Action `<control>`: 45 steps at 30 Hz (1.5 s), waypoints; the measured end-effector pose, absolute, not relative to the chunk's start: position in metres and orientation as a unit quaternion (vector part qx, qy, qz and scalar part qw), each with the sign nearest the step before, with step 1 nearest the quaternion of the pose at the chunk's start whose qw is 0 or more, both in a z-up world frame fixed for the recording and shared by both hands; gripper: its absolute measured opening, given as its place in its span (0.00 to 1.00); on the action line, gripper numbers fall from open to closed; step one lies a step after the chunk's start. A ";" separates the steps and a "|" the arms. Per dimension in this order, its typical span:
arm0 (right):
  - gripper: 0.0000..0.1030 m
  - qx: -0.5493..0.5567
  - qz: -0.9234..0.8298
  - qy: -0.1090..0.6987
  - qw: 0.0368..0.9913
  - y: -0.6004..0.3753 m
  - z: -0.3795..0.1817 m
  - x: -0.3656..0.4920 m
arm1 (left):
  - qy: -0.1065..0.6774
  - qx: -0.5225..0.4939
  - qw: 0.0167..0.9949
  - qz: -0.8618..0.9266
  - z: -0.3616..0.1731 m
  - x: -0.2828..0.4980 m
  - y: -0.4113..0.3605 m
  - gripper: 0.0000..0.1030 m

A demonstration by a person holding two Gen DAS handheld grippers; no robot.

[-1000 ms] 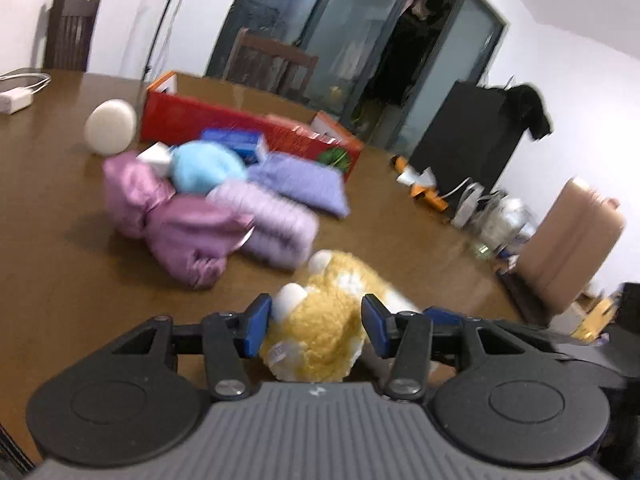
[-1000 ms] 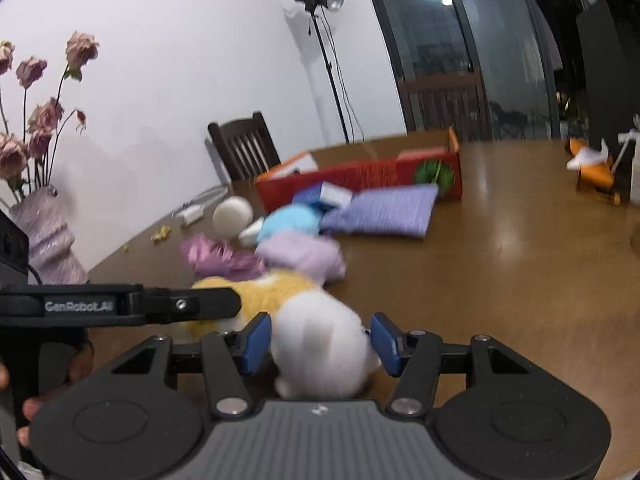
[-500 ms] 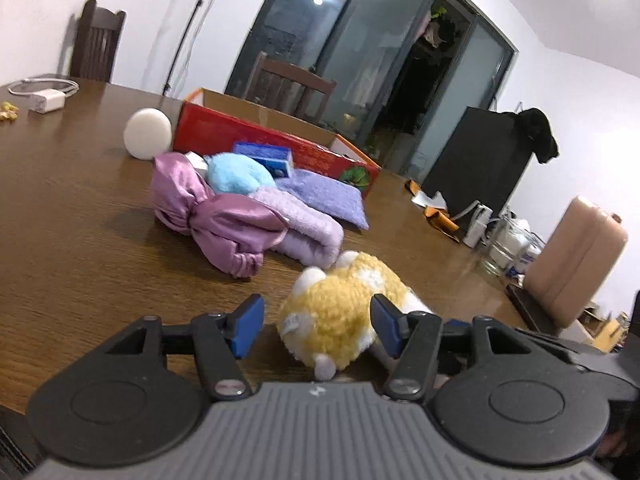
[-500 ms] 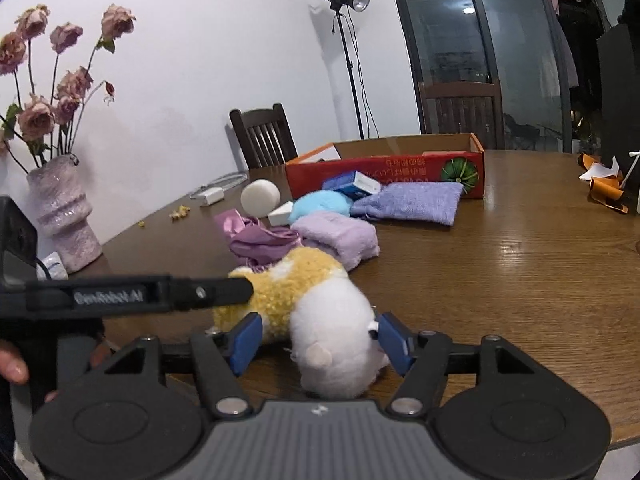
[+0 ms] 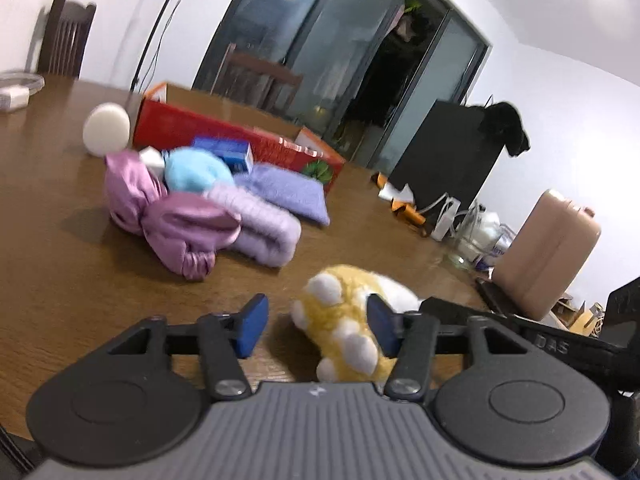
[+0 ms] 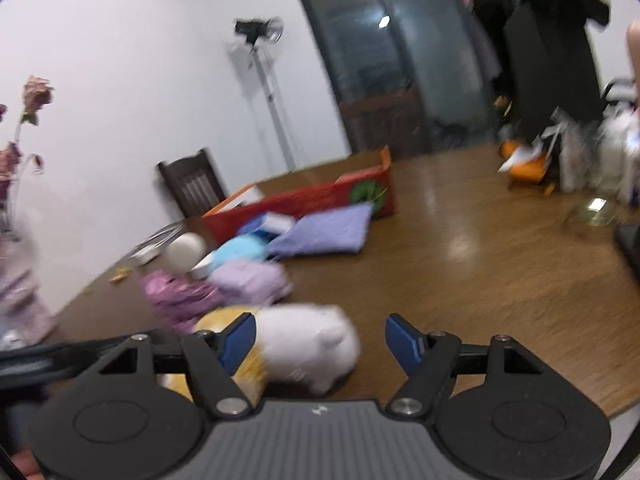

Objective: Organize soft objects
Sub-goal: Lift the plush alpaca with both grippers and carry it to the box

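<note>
A yellow and white plush toy (image 5: 344, 328) lies on the brown table near its front edge. My left gripper (image 5: 316, 330) is open, with the toy's yellow end against its right finger. My right gripper (image 6: 324, 342) is open, with the toy's white end (image 6: 308, 346) by its left finger. Farther back lie a pink satin bundle (image 5: 172, 220), a lilac towel roll (image 5: 256, 224), a light blue soft ball (image 5: 196, 170) and a purple cloth (image 5: 284, 192). The same pile shows in the right wrist view (image 6: 248, 280).
A red cardboard box (image 5: 236, 140) stands behind the pile, with a white ball (image 5: 106, 128) to its left. A blue carton (image 5: 226, 152) leans on the box. Orange items and bottles (image 6: 560, 168) sit at the far right. A vase of dried flowers (image 6: 16, 240) stands at the left.
Both grippers have opened wider and shifted sideways, left one to the left, right one to the right. The plush toy now lies loose on the table between them.
</note>
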State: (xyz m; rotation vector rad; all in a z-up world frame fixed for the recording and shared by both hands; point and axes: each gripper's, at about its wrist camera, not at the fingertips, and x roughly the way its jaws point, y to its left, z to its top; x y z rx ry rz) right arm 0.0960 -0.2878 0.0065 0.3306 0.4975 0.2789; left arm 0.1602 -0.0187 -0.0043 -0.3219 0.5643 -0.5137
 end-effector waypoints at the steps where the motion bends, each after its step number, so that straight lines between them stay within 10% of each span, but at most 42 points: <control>1: 0.61 0.173 0.147 0.251 0.941 -0.289 0.003 0.098 | 0.279 -0.155 0.912 -0.257 -0.007 0.161 -0.023 0.42; 10: 0.56 0.234 0.230 0.245 0.912 -0.294 -0.005 0.153 | 0.249 -0.104 0.923 -0.274 0.001 0.146 -0.031 0.52; 19: 0.79 0.126 0.262 0.255 0.922 -0.279 0.010 0.103 | 0.269 -0.126 0.914 -0.277 0.005 0.200 -0.033 0.60; 25: 0.77 0.080 0.229 0.261 0.934 -0.274 -0.007 0.094 | 0.302 -0.125 0.906 -0.269 -0.003 0.207 -0.047 0.48; 36: 0.74 0.181 0.235 0.240 0.924 -0.306 -0.001 0.121 | 0.310 -0.172 0.905 -0.236 0.011 0.190 -0.032 0.55; 45: 0.53 0.274 0.254 0.267 0.888 -0.313 -0.022 0.135 | 0.291 -0.165 0.907 -0.256 0.011 0.184 -0.045 0.50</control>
